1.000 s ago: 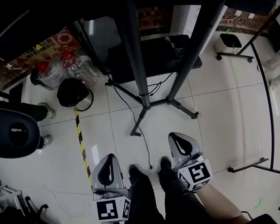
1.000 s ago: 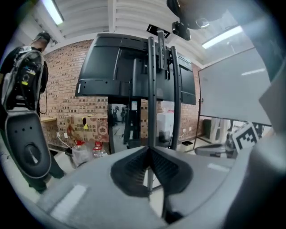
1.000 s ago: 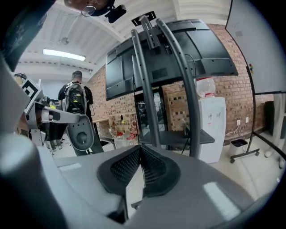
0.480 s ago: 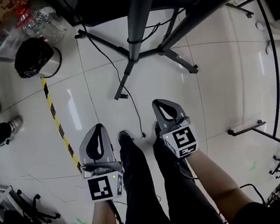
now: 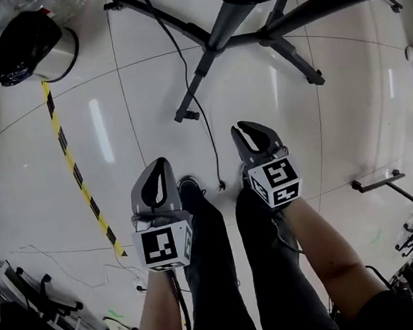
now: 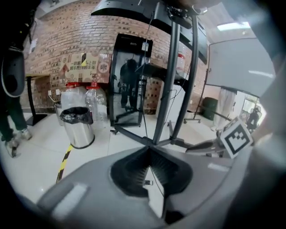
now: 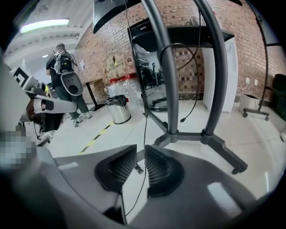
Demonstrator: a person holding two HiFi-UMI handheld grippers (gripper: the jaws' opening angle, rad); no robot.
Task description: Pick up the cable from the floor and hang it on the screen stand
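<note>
So the cable (image 5: 198, 112) is on the white tile floor (image 5: 35, 183). It's a thin black line coming down from the top of the head view, past one leg of the screen stand (image 5: 210, 47), and its loose plug end sits right by the person's shoes at frame center. None of it is on the stand apart from other cords looped round the pole higher up.

The left gripper (image 5: 158, 167) is at lower left of center and the right gripper (image 5: 254, 135) just right of center. Both point down at the floor on either side of the plug end, and neither one touches the cable.

Right gripper view: the jaws have just been opening and now stand a little apart. The 2 ribbed pads show a clear slot, with the cable visible through it on the floor beyond, so there's nothing clamped.

Left gripper view: the tips look closed together, I think. It's a bit murky because a wedge of floor shows lower down between the pads. Either way it holds nothing.

Other stuff: a steel trash bin (image 5: 29, 48) with a black bag is at upper left. A yellow-black tape stripe (image 5: 81, 188) runs diagonally down the left side.
</note>
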